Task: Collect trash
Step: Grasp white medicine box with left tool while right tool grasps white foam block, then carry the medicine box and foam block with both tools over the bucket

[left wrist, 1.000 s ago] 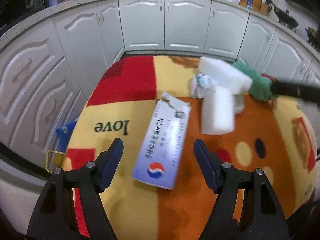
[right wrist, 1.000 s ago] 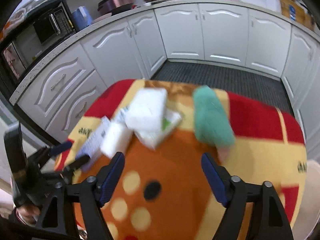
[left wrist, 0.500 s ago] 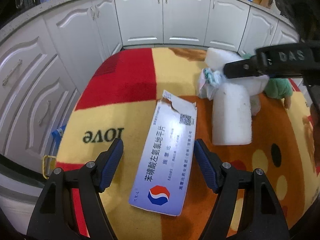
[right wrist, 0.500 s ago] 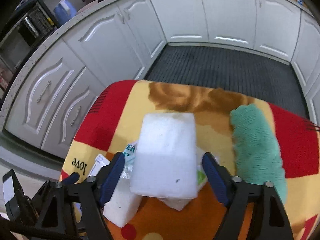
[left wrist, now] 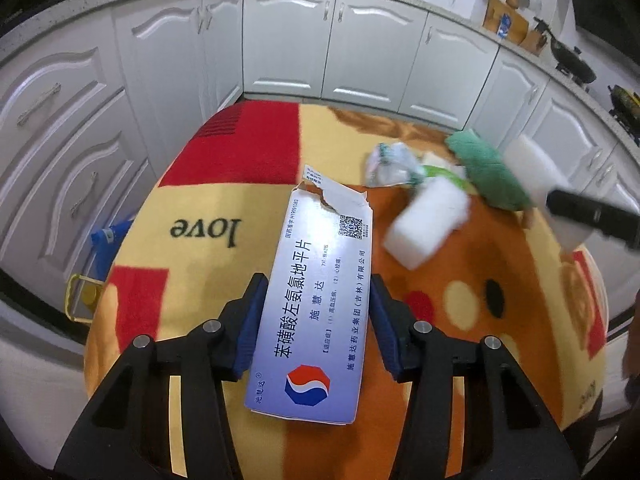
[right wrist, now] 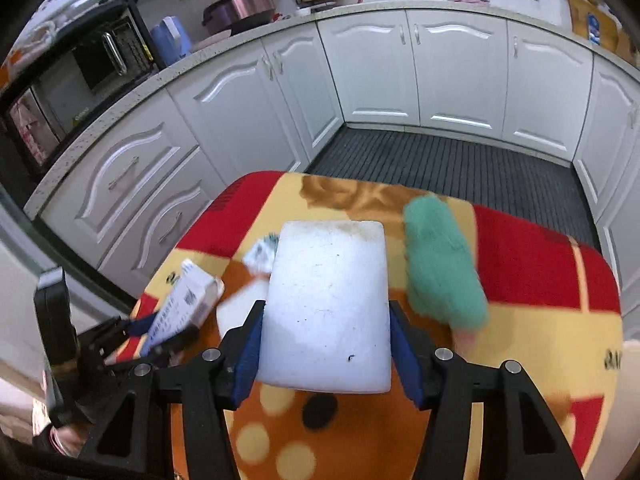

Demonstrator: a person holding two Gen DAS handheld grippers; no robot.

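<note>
My left gripper (left wrist: 316, 320) is shut on a torn white and blue medicine box (left wrist: 316, 300) and holds it above the colourful blanket (left wrist: 200, 216). My right gripper (right wrist: 326, 344) is shut on a white foam block (right wrist: 328, 304) and holds it above the blanket (right wrist: 532, 320). The same block shows in the left wrist view (left wrist: 536, 176) at the right. A second white foam block (left wrist: 428, 224), a crumpled wrapper (left wrist: 390, 164) and a green fuzzy cloth (left wrist: 488, 172) lie on the blanket. The box (right wrist: 180, 304) in the left gripper also shows in the right wrist view.
White kitchen cabinets (left wrist: 328, 44) curve around the blanket-covered table. A dark ribbed floor mat (right wrist: 460, 168) lies beyond it. A blue bag (left wrist: 106, 244) and a yellow object (left wrist: 82, 296) sit on the floor at the table's left. A microwave (right wrist: 72, 92) stands on the counter.
My left gripper closed on the medicine box and lifted it. My right gripper closed on the upper foam block and raised it off the pile; the second block shifted.
</note>
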